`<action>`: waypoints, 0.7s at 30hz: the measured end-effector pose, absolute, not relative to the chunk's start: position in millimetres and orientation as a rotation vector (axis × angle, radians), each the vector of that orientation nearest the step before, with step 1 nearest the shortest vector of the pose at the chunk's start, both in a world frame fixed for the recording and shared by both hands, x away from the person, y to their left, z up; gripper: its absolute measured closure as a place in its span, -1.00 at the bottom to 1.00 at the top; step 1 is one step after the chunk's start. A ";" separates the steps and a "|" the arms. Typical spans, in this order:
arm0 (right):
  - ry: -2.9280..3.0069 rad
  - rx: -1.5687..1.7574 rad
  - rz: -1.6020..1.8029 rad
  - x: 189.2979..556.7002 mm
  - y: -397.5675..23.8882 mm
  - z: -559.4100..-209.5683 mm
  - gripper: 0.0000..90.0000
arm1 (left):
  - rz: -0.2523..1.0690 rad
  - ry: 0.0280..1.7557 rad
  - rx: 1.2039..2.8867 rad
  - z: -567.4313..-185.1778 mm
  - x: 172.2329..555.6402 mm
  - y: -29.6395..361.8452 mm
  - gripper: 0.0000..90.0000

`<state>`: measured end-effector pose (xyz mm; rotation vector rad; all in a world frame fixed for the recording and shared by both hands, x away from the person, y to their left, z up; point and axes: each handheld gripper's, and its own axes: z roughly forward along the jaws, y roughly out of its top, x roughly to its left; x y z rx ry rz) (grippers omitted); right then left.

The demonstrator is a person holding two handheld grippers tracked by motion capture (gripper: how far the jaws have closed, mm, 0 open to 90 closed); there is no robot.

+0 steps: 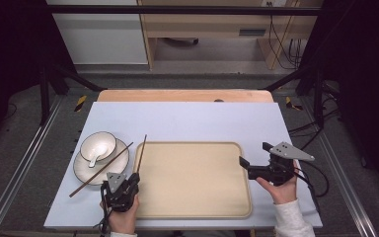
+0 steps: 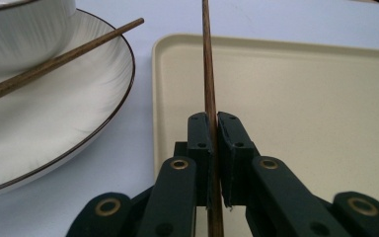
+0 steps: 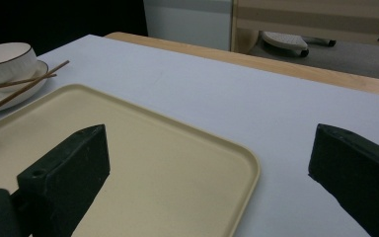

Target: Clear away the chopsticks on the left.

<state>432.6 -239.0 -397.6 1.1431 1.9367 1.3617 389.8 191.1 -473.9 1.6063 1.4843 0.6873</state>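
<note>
My left gripper point(image 1: 128, 183) sits near the table's front edge, shut on a brown chopstick point(image 1: 141, 154) that points away along the left rim of the beige tray point(image 1: 237, 148). In the left gripper view the chopstick point(image 2: 208, 64) runs straight up between the closed pads point(image 2: 199, 143). A second chopstick point(image 1: 101, 169) lies slanted across the white plate point(image 1: 81, 173), which carries a white bowl point(image 1: 106, 140) with a spoon point(image 1: 94, 159). My right gripper point(image 1: 252, 157) hovers at the tray's right rim, open, with nothing between its jaws.
The pale blue mat point(image 1: 187, 121) covers the wooden table point(image 1: 177, 95). Dark frame bars point(image 1: 44, 94) stand at both sides. In the right gripper view the tray's corner point(image 3: 246, 163) lies between the jaws, with the bowl point(image 3: 5, 59) far off.
</note>
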 end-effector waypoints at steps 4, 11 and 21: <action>1.940 1.143 1.358 433.2 -238.0 -398.6 -0.94 | 0.672 1.508 1.617 -480.4 390.8 189.5 0.88; 1.946 1.145 1.352 433.8 -236.8 -399.6 -0.94 | 0.672 1.533 1.646 -482.8 391.9 188.4 0.88; 1.948 1.145 1.346 434.3 -236.6 -400.0 -0.94 | 0.651 1.554 1.700 -483.2 397.1 186.0 0.88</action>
